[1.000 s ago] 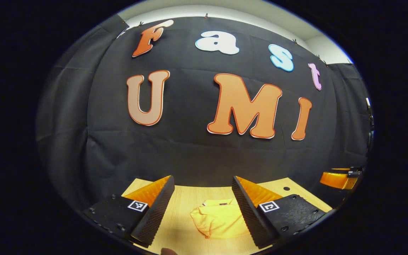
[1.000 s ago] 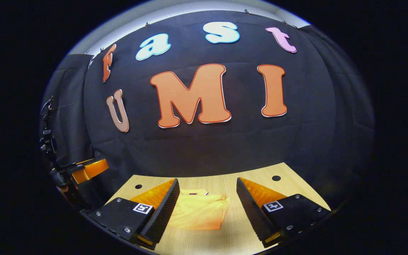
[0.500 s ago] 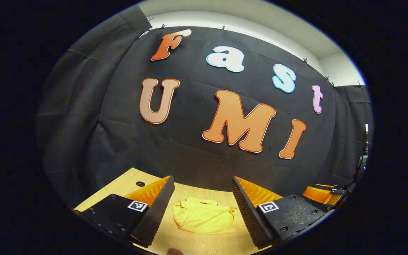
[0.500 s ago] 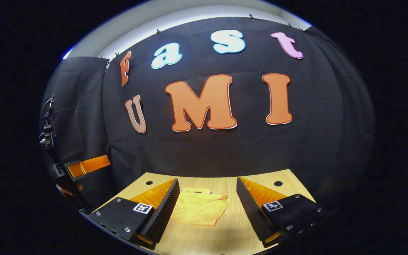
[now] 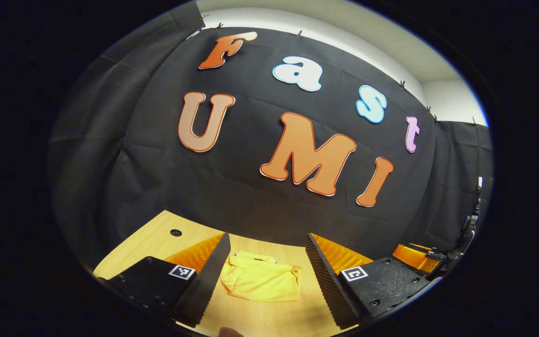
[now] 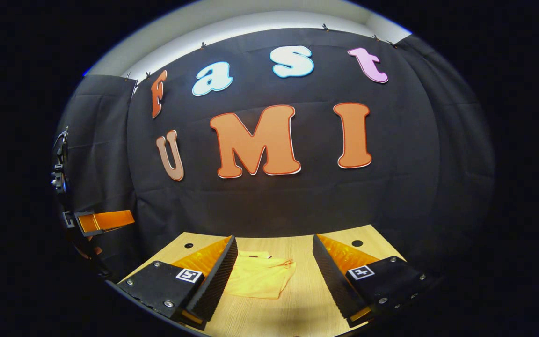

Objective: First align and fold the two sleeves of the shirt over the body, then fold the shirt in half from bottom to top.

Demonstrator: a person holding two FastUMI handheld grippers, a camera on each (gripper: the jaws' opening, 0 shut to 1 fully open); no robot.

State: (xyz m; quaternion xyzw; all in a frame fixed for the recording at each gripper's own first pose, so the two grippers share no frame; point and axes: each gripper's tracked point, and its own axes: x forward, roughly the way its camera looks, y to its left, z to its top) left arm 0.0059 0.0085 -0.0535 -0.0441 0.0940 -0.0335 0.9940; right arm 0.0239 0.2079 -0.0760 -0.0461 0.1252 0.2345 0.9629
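Between our spread fingers, ahead of both tools, the yellow shirt (image 5: 259,283) lies on the wooden table (image 5: 157,241) as a compact bundle, and we hold nothing: the left gripper (image 5: 265,274) stands wide apart and clear of the cloth, and so does the right gripper (image 6: 274,274). We judge the task finished or nearly so, since no sleeve sticks out and the shirt (image 6: 258,278) looks doubled up, its near edge a straight fold. From the left gripper view its long axis runs across our fingers, side to side, with the collar on the far edge, pointing away from us toward the booth's wall. At most, a little smoothing seems left.
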